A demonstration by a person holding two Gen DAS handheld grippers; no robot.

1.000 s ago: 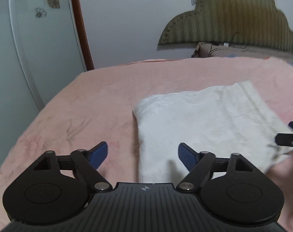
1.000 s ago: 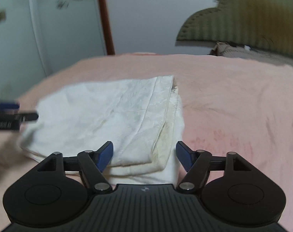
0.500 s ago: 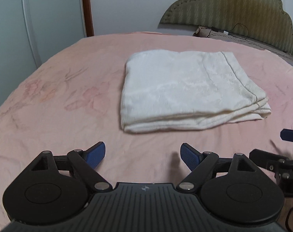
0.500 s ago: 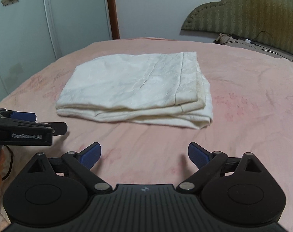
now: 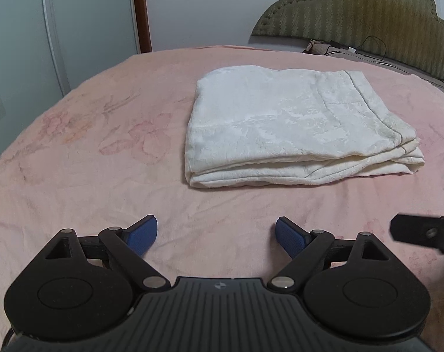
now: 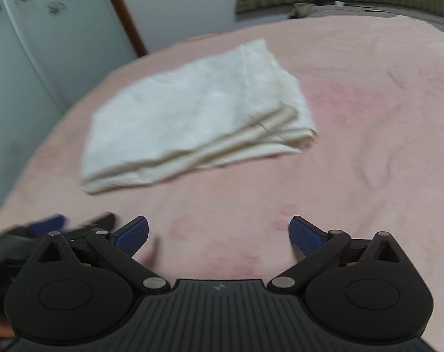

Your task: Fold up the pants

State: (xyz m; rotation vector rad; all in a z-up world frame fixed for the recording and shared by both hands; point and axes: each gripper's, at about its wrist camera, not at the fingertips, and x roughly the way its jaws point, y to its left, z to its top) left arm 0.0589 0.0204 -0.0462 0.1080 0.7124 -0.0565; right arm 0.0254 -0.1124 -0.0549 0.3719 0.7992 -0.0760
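Observation:
The white pants (image 5: pixel 295 123) lie folded into a flat rectangular stack on the pink bed (image 5: pixel 90 135); they also show in the right wrist view (image 6: pixel 198 114), blurred. My left gripper (image 5: pixel 216 234) is open and empty, held back from the near edge of the stack. My right gripper (image 6: pixel 219 234) is open and empty, also short of the pants. The right gripper's tip shows at the right edge of the left wrist view (image 5: pixel 421 231). The left gripper shows blurred at the lower left of the right wrist view (image 6: pixel 54 226).
A green padded headboard (image 5: pixel 368 8) stands at the far right with a pillow and cable (image 5: pixel 339 50) below it. A pale wardrobe door (image 5: pixel 60 29) and a brown door frame (image 5: pixel 141 11) stand at the left beyond the bed edge.
Both grippers have pulled back from the folded pants toward the near side of the bed. The right wrist view has tilted and blurred. The pants have stayed in place.

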